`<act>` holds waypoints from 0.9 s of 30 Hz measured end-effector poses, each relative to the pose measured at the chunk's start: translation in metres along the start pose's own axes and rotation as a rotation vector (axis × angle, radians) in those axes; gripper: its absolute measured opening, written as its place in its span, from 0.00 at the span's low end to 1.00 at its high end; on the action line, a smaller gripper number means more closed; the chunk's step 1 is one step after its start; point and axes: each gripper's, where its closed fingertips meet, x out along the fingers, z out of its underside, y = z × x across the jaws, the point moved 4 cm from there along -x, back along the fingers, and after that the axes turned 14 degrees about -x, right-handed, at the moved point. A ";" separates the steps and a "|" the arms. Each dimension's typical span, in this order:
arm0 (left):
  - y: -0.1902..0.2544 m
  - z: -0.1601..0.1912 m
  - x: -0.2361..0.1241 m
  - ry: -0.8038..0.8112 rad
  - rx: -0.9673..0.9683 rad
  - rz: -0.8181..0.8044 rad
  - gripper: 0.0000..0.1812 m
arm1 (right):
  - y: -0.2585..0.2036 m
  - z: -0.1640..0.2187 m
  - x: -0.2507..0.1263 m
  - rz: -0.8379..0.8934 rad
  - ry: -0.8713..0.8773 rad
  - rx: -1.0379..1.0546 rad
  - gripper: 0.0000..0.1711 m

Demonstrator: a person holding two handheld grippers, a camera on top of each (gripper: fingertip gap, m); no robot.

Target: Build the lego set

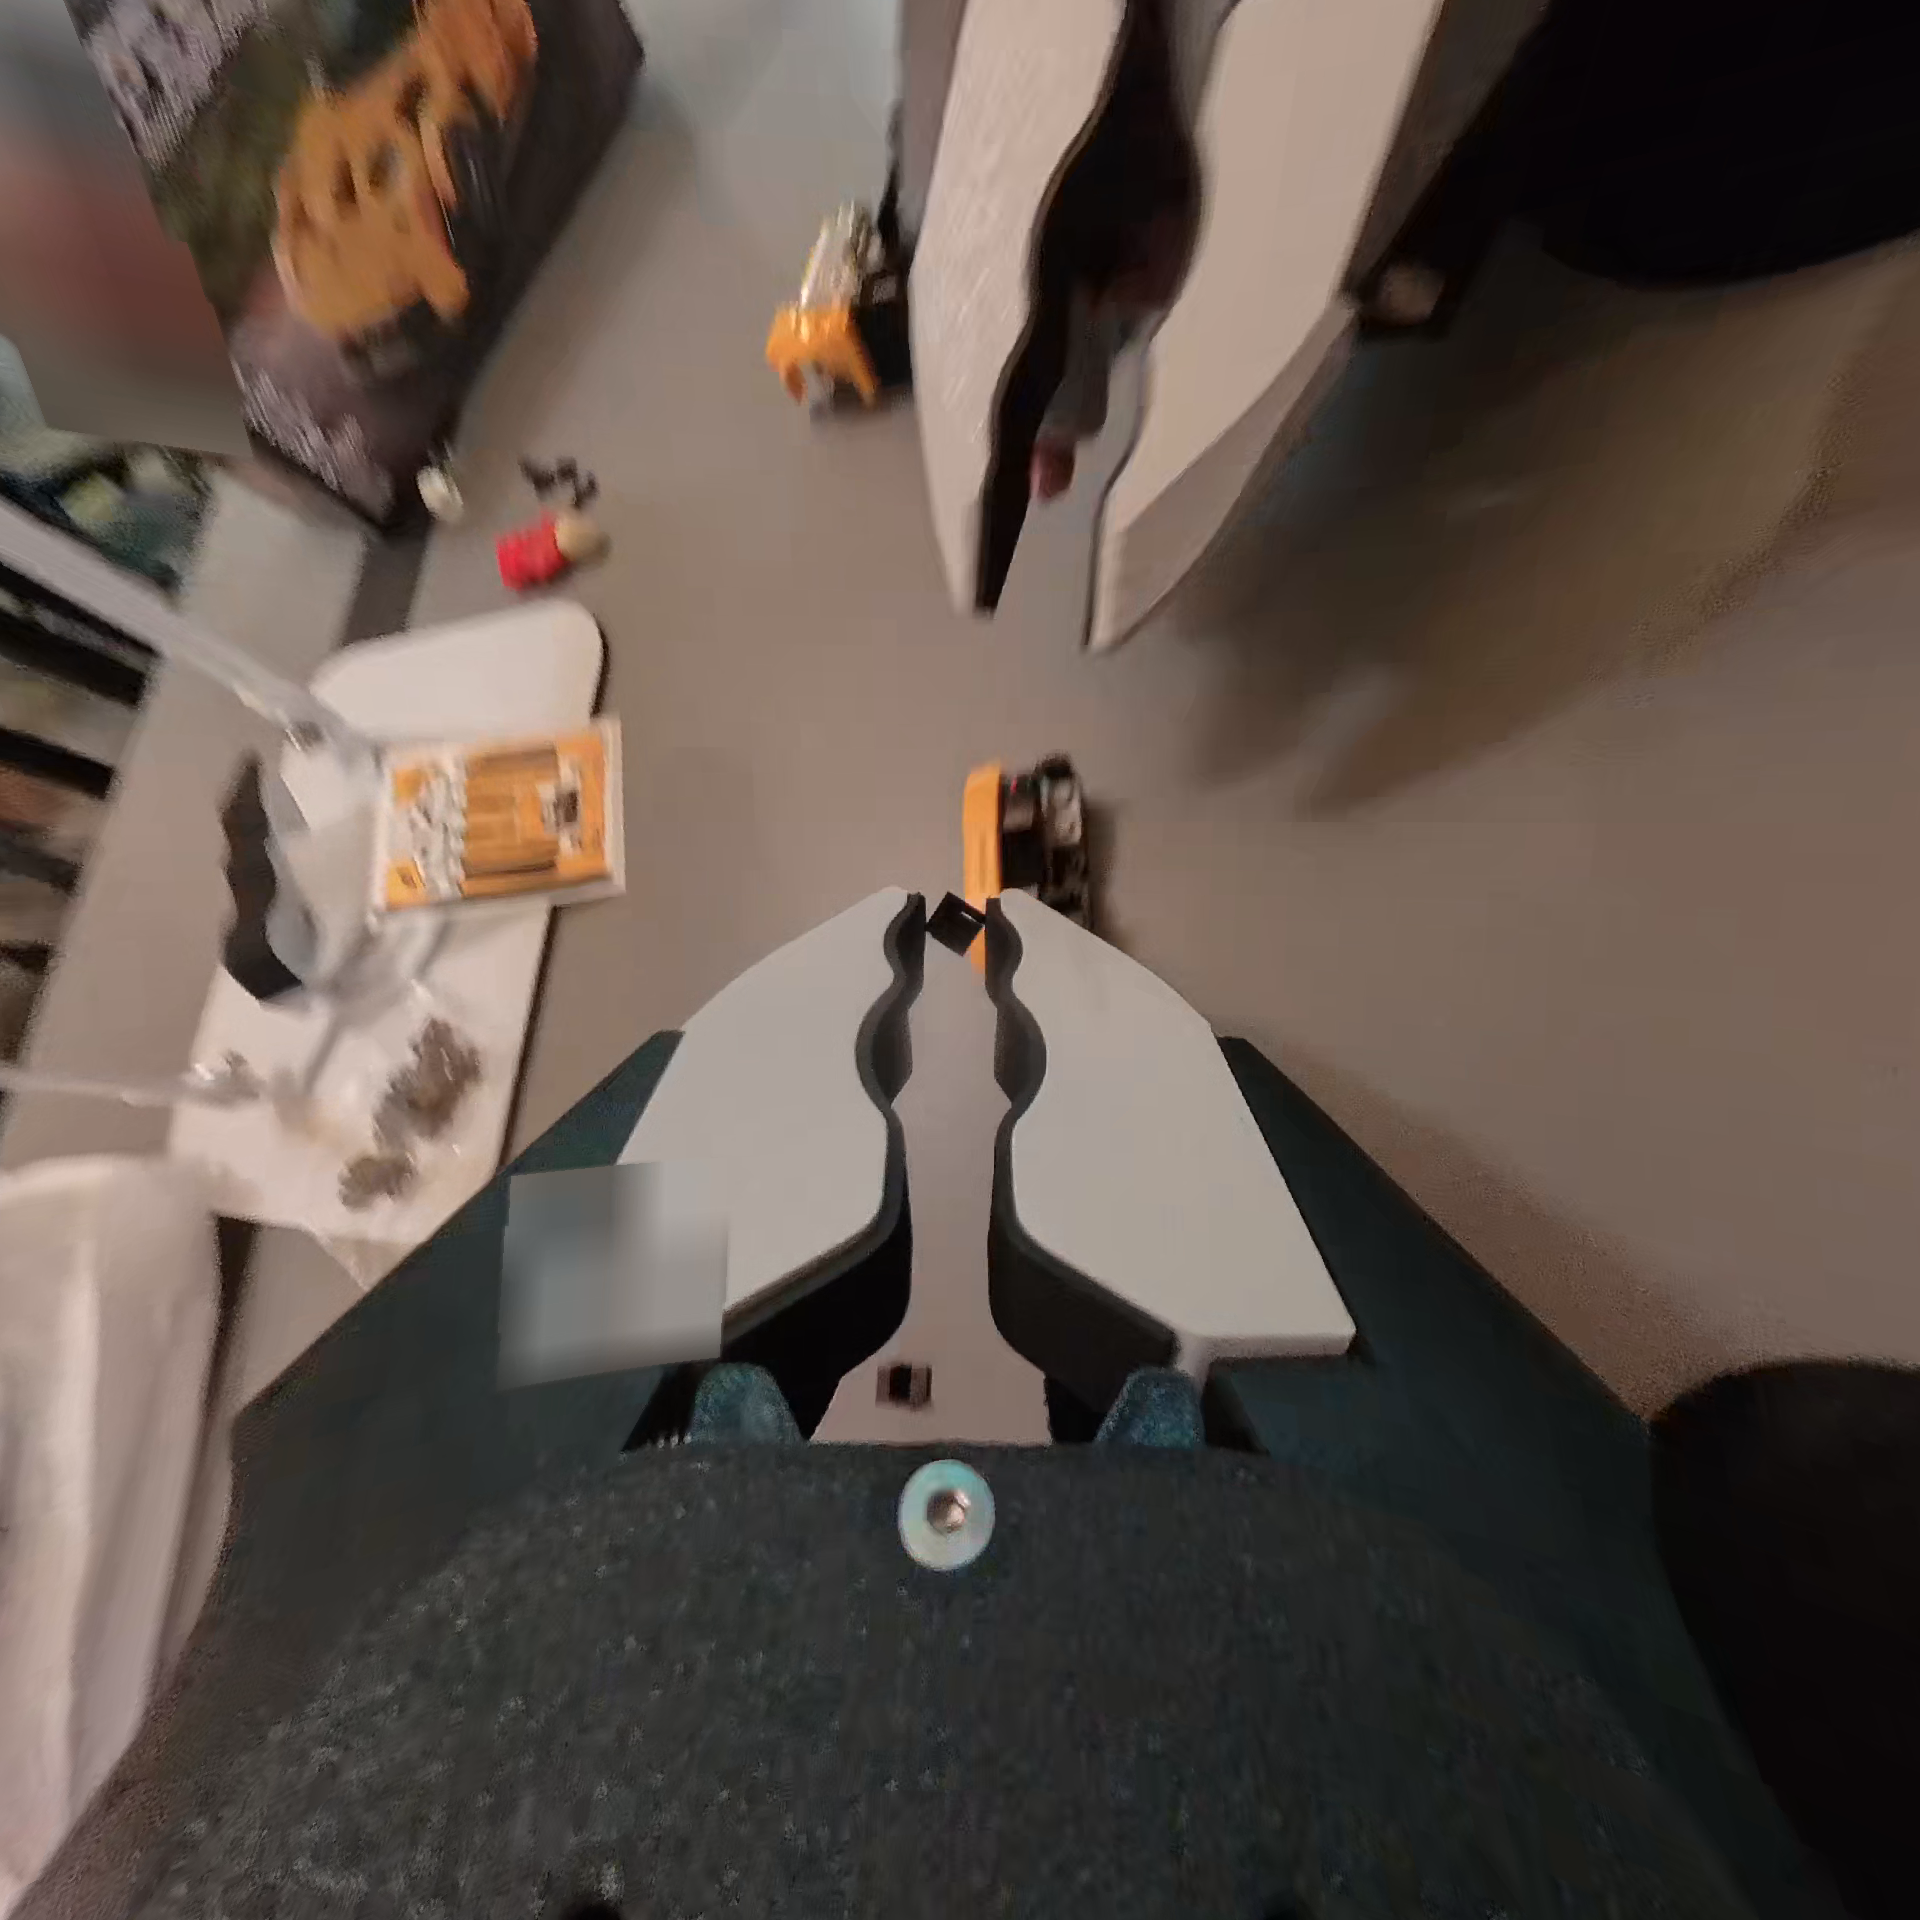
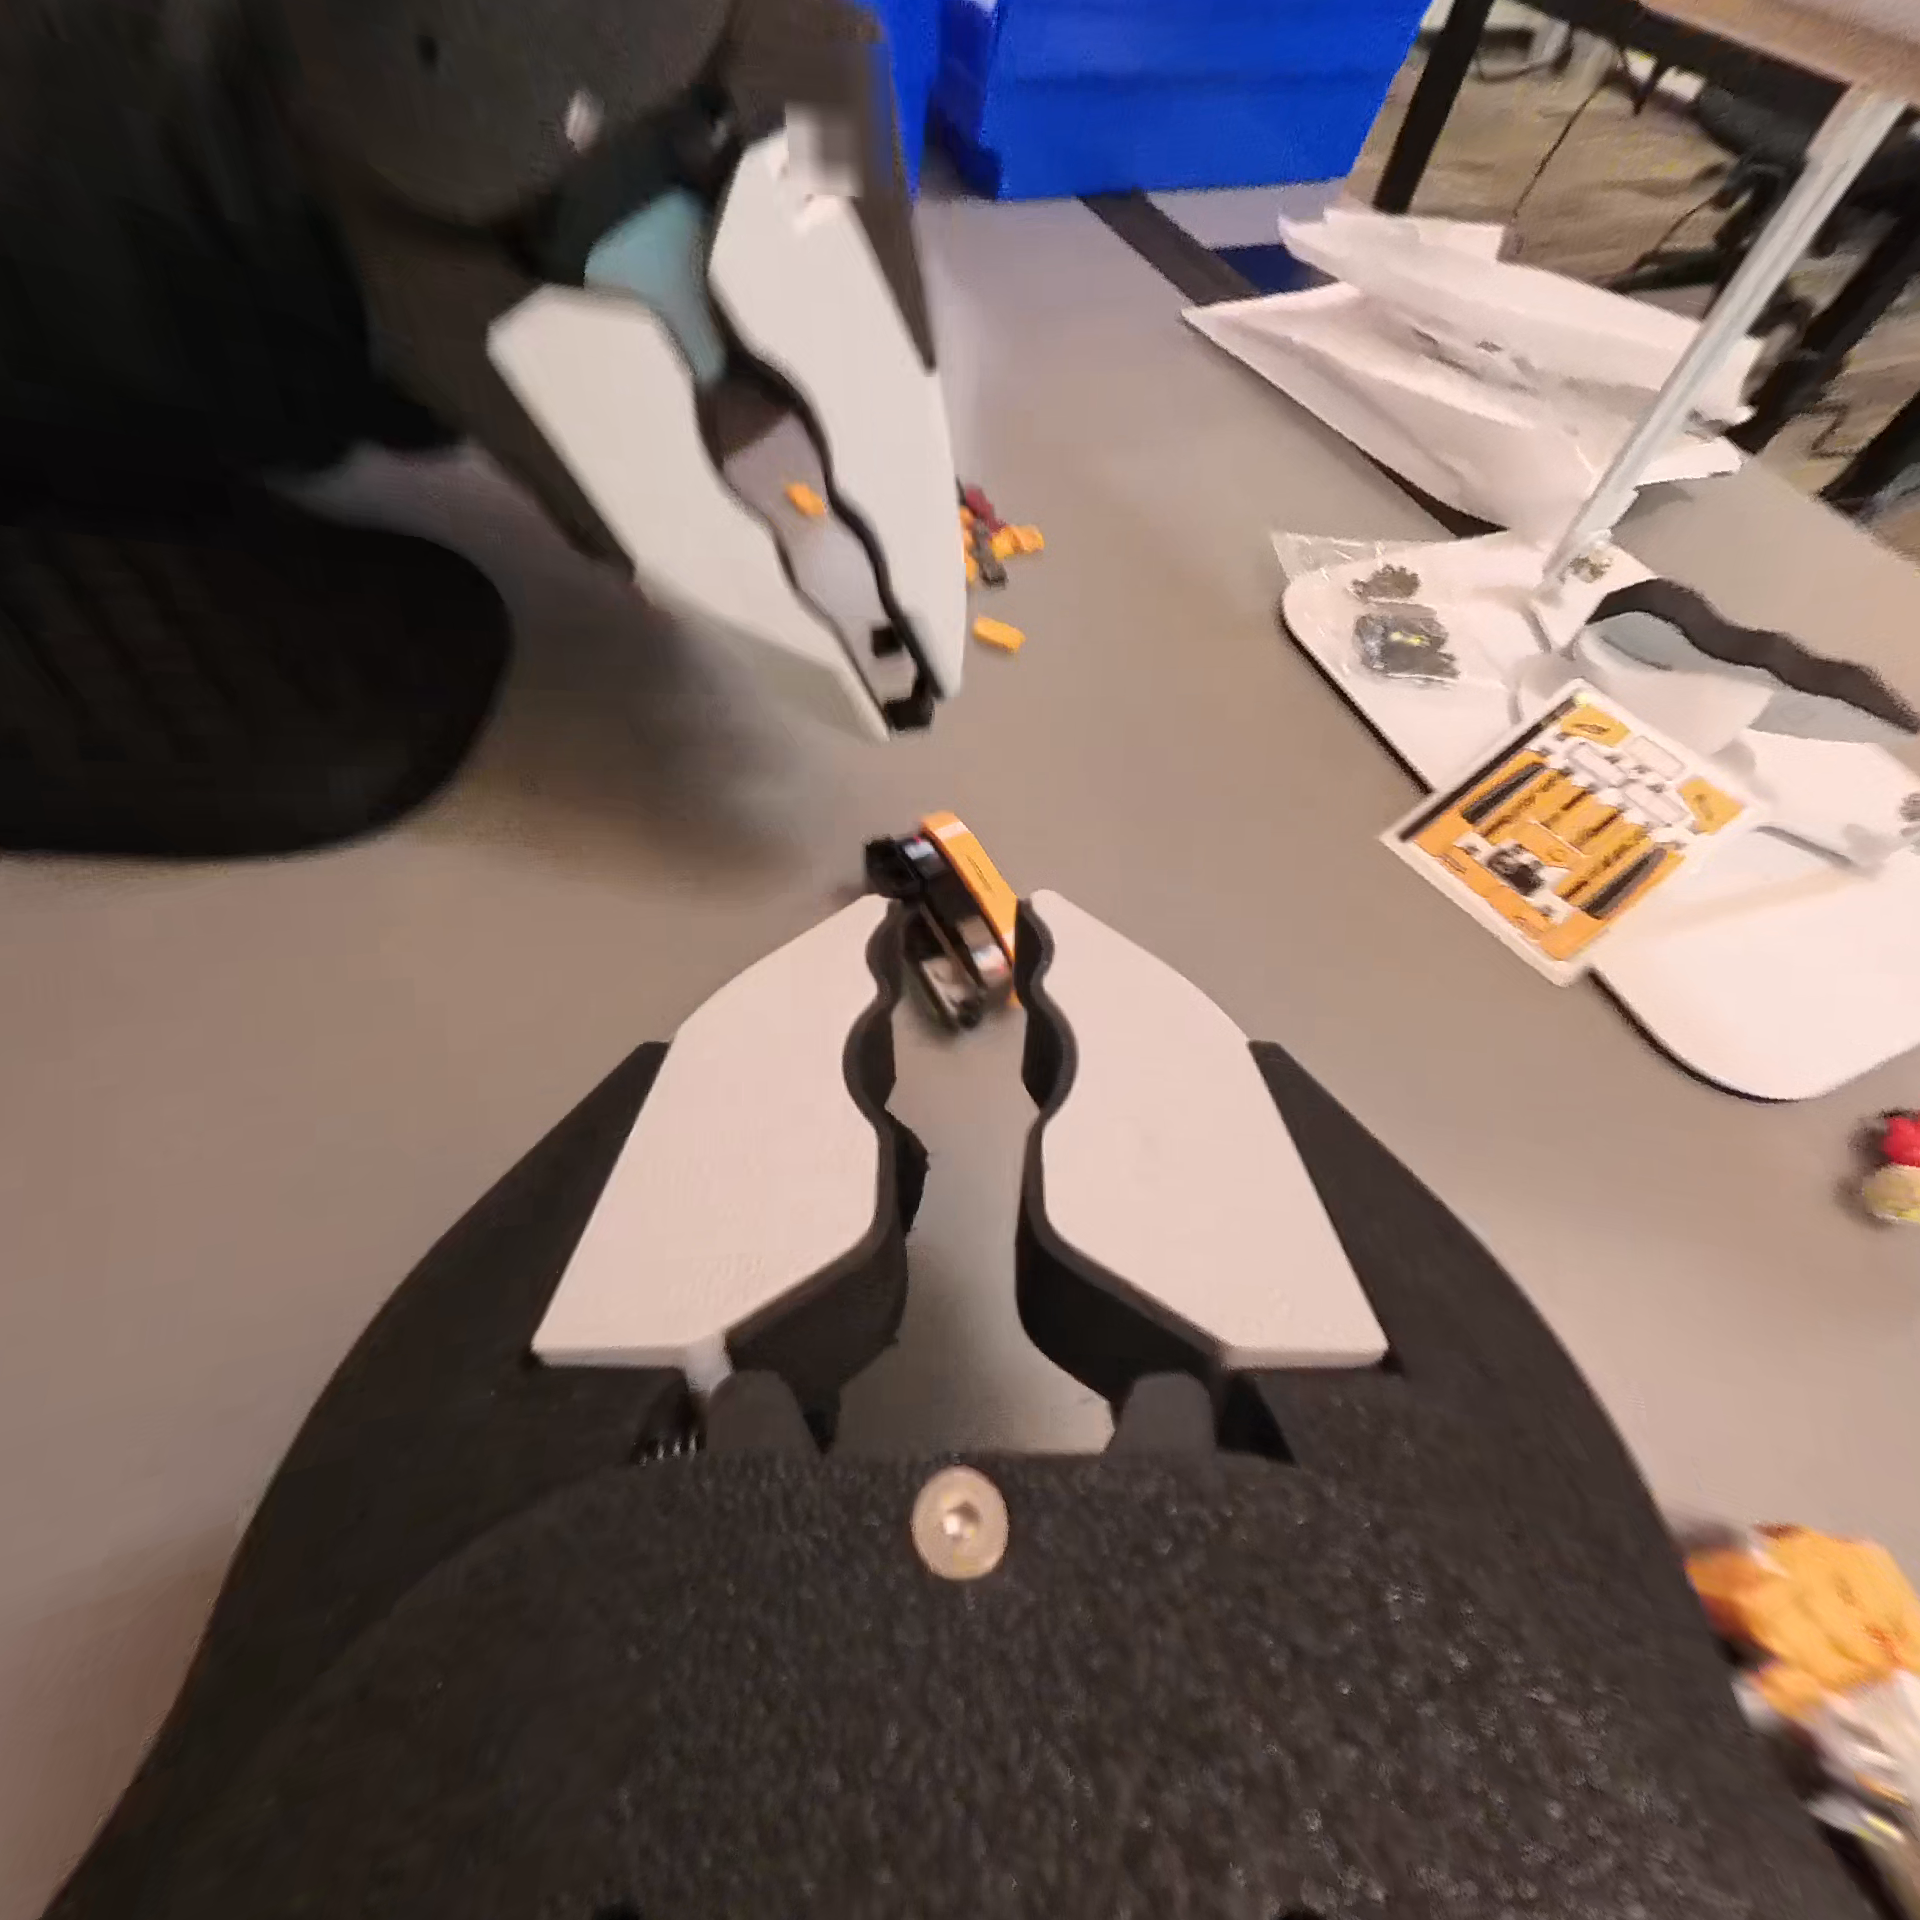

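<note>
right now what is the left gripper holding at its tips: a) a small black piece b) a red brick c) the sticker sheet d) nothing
a: in the left wrist view the left gripper has a small black piece pinched between its jaws, which are closed on it at the very tips.

Bare grey table (image 2: 312, 1039) lies open to the left of the right tongs (image 2: 951, 935). Straight ahead, the left tongs (image 2: 914, 707) hang tilted above the surface, blocking the forward path. Just past them, small orange bricks (image 2: 997, 561) lie scattered. To the right, a white tray (image 2: 1766, 1049) with a sticker sheet (image 2: 1569, 842) and a thin white stand (image 2: 1683, 384) crowd the edge. Ahead and left of the left tongs (image 1: 954, 925), a red piece (image 1: 540, 551) and a tall box (image 1: 364, 229) stand in the way.
</note>
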 end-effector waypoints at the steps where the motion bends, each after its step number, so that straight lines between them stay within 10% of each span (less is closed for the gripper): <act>1: 0.006 -0.008 0.001 0.025 0.040 -0.016 0.06 | -0.001 -0.006 0.000 -0.026 0.044 0.069 0.11; 12: 0.040 -0.043 0.000 0.151 0.316 -0.200 0.06 | -0.007 -0.024 -0.010 -0.304 0.239 0.482 0.10; 27: 0.025 -0.045 -0.005 0.280 0.177 -0.241 0.08 | 0.004 -0.027 -0.016 -0.363 0.389 0.627 0.05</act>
